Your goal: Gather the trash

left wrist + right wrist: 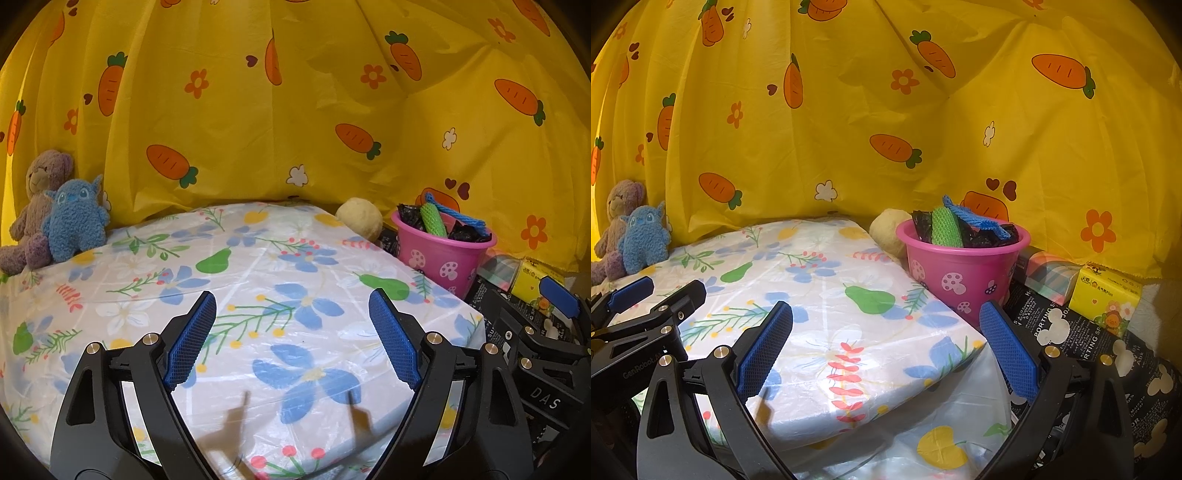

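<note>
Trash fills pink bucket (960, 273) at right of frame, flowered bench (258, 295) bare; left tongs (291, 339) and right tongs (886, 350) wide, empty; collection appears finished.

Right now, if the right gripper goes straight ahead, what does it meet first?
Probably the floral tablecloth: the open right gripper points slightly down at it. The pink bucket stands right of that line.
</note>
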The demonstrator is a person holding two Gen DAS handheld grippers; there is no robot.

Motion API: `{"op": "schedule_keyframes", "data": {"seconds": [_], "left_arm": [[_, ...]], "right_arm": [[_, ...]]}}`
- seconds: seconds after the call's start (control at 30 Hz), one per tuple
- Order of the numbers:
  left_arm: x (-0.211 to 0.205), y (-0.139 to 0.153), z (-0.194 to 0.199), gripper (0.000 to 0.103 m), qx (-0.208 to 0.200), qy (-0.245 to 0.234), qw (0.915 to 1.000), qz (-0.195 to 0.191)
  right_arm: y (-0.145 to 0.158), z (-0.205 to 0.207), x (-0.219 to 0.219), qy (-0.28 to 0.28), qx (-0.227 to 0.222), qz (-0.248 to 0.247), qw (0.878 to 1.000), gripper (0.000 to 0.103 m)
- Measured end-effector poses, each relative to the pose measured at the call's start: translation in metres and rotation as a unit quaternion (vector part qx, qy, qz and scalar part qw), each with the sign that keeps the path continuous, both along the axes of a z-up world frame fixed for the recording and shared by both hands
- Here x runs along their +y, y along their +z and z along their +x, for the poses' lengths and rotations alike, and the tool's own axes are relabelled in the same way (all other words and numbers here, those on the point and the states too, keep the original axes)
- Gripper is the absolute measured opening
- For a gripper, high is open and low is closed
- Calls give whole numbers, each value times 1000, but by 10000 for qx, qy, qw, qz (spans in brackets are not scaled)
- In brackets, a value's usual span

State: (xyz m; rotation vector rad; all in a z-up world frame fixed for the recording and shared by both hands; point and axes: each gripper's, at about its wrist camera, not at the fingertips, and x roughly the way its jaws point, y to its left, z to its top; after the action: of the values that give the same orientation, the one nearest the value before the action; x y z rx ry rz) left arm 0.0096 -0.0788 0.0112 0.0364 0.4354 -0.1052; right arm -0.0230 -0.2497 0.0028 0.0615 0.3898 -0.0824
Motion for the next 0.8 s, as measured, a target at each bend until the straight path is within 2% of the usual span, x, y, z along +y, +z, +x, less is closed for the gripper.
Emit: {"op": "schedule_keyframes", "data": {"seconds": [0.8], "left_arm": [[2,6,-1,88,-80,90,9999,3]], "right_arm": [[3,-2,3,-23,-66,17,10000,97]]}}
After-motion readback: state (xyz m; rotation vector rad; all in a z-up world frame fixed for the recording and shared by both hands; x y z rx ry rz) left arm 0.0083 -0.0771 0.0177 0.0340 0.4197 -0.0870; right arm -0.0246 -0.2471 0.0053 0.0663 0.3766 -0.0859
